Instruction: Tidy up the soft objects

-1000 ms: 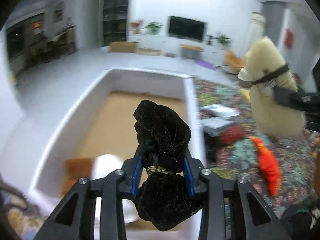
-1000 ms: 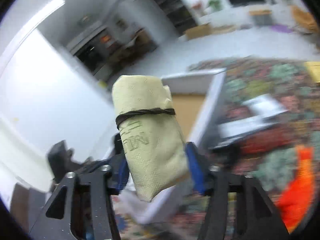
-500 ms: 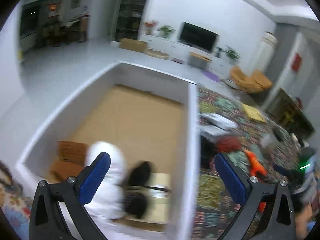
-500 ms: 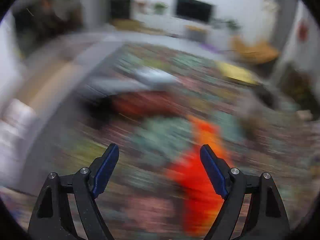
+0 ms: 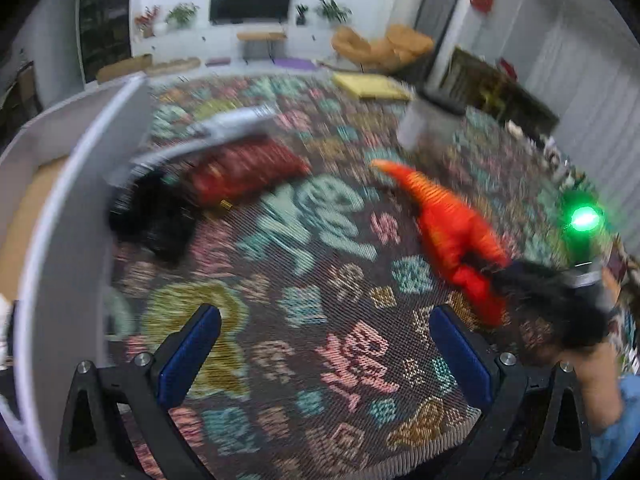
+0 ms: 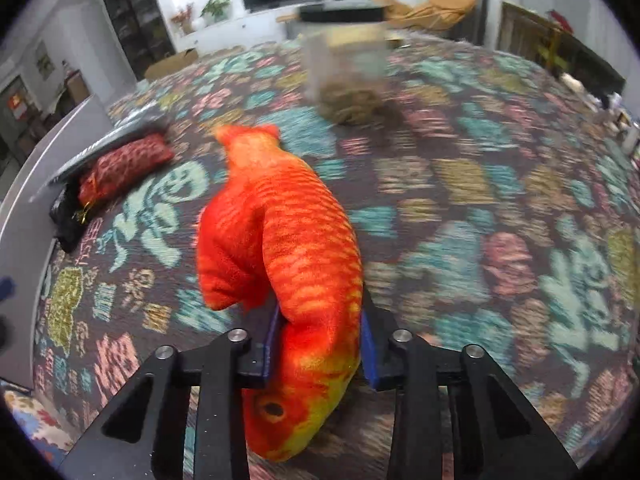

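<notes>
Squishing nicely, the plush fish (image 6: 288,240) on the rug (image 6: 480,208) looks light and floppy; the right claw (image 6: 318,344) has just closed behind its head, a decent spot. Left claw (image 5: 324,352) hangs wide, empty, right of the white box (image 5: 60,208).

Between my left claw (image 5: 324,356) pads I see only bare patterned rug (image 5: 320,240), so it's free ahead. The white box wall (image 5: 68,216) blocks its left, with the black bundle (image 5: 152,220) and red pouch (image 5: 244,172) beyond; the orange plush fish (image 5: 448,224) lies to its right.
</notes>
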`<state>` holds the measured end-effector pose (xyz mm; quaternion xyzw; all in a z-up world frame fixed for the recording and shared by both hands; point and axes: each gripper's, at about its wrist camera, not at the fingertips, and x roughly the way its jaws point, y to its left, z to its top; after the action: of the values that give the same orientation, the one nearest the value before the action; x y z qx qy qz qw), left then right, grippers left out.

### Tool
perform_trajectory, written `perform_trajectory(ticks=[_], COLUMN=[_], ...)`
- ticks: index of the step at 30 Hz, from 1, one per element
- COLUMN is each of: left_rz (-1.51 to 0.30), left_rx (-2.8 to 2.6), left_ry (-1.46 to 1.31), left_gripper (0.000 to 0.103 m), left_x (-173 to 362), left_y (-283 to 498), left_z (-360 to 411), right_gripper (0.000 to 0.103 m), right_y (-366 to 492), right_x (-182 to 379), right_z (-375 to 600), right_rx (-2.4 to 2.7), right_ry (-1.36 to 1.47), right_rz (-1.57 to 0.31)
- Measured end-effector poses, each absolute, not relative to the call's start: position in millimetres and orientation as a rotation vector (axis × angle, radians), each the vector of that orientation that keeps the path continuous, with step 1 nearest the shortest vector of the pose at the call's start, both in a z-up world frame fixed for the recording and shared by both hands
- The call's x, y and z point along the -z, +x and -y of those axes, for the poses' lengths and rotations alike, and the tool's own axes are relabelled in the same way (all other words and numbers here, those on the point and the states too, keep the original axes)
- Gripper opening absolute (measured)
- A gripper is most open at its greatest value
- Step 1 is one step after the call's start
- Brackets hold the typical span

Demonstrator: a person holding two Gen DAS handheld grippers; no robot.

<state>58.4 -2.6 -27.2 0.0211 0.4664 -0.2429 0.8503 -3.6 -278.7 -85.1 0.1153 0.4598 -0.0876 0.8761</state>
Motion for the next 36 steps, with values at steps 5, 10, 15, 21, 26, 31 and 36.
perform_trajectory(ticks=[5, 10, 15, 21, 26, 31, 36], left_rz=[-1.010, -0.972, -0.897, -0.911, -0.920, -0.935, -0.937], left_rx=[0.509, 0.484, 0.434, 0.417, 0.403, 0.369, 0.357], left_ry=[0.055, 0.045, 0.075, 0.114, 0.107, 0.132, 0.163], left_gripper=[0.103, 0.103, 0.103, 0.103, 0.103, 0.103, 0.103], left_x=[57, 62, 63, 89, 102, 107, 110], left_y=[73, 102, 123, 127, 123, 124, 125], left_z=[29, 55, 67, 67, 64, 67, 73], right_gripper=[0.034, 0.037, 0.085, 0.085, 0.086, 0.092, 0.099], right_y=[-43, 0, 61, 25, 9, 29, 37], right_x=[58, 38, 34, 58, 100, 104, 109], right_z=[321, 366, 379, 357, 346, 357, 374], right_rx=[0.364, 0.493, 0.504, 0.483, 0.481, 0.509, 0.507], right_ry=[0.332, 0.354, 0.212, 0.234, 0.272, 0.254, 0.255], right_rz=[-0.849, -0.748, -0.782, -0.872, -0.964, -0.949, -0.902])
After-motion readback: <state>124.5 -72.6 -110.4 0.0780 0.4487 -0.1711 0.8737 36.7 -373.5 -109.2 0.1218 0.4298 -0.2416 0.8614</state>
